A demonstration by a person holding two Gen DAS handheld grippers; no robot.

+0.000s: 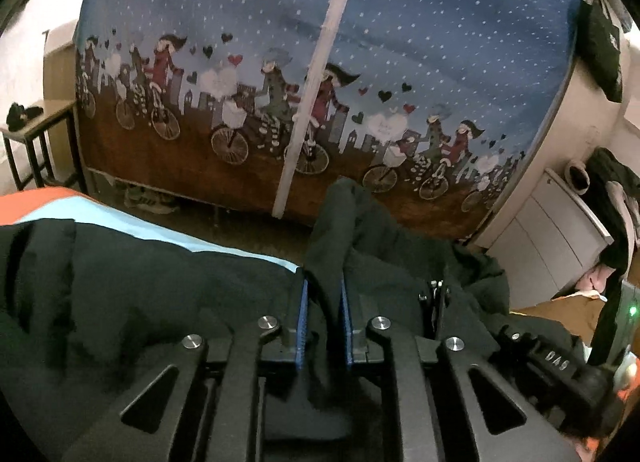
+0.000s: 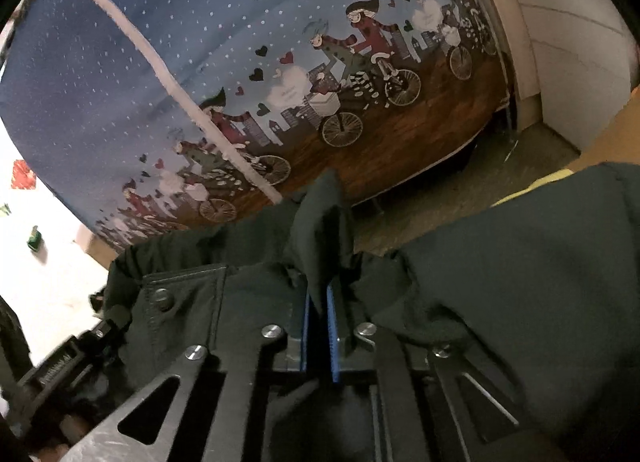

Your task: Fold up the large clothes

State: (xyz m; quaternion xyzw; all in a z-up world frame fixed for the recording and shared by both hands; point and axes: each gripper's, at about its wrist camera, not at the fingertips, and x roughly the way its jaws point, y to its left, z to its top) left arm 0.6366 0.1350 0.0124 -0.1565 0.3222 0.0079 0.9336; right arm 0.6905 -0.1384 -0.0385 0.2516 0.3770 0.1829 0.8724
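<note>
Left wrist view: the left gripper (image 1: 325, 298) fills the lower centre of the frame, jaws clamped on a bunched fold of the dark jacket (image 1: 132, 286). The pinched fold rises in a peak between the blue pads (image 1: 303, 326) and stands up past their tips at mid-frame. The rest of the jacket spreads across the lower left and lower centre, lying over a surface with a light blue and orange cover (image 1: 60, 207) visible at the left edge. At lower right, the right gripper (image 1: 438, 302) shows just beside the left one, also buried in the dark cloth. Background: a blue curtain (image 1: 280, 61) printed with cyclists, hearts and white dots fills the upper frame, with a white strip (image 1: 320, 73) running down it. A small side table (image 1: 38, 129) sits at far left; white cabinets (image 1: 548, 238) at right. Right wrist view: the right gripper (image 2: 318, 302) is at lower centre, jaws closed tight on another peaked fold of the same dark jacket (image 2: 520, 270), blue pads (image 2: 332, 326) nearly touching with cloth between them. A snap-button placket (image 2: 162, 298) of the jacket lies at lower left. The same curtain (image 2: 180, 41) occupies the upper frame.
</note>
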